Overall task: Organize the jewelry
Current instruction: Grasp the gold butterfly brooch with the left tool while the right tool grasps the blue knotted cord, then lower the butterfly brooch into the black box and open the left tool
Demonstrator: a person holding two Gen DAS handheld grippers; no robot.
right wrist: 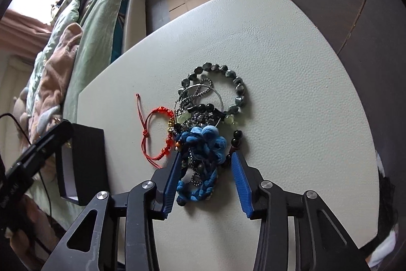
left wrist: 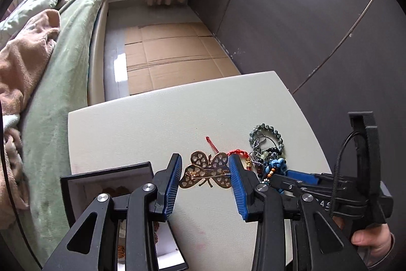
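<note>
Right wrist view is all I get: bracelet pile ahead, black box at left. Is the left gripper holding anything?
Observer: Yes. The left gripper is shut on a gold butterfly brooch, with its pads on both wing edges.
Operator: Face up?
Observer: No. The back faces the camera, and the pin bar runs across the wings.
Operator: And the box?
Observer: The black box sits open just left of that gripper, with something brown inside.
</note>
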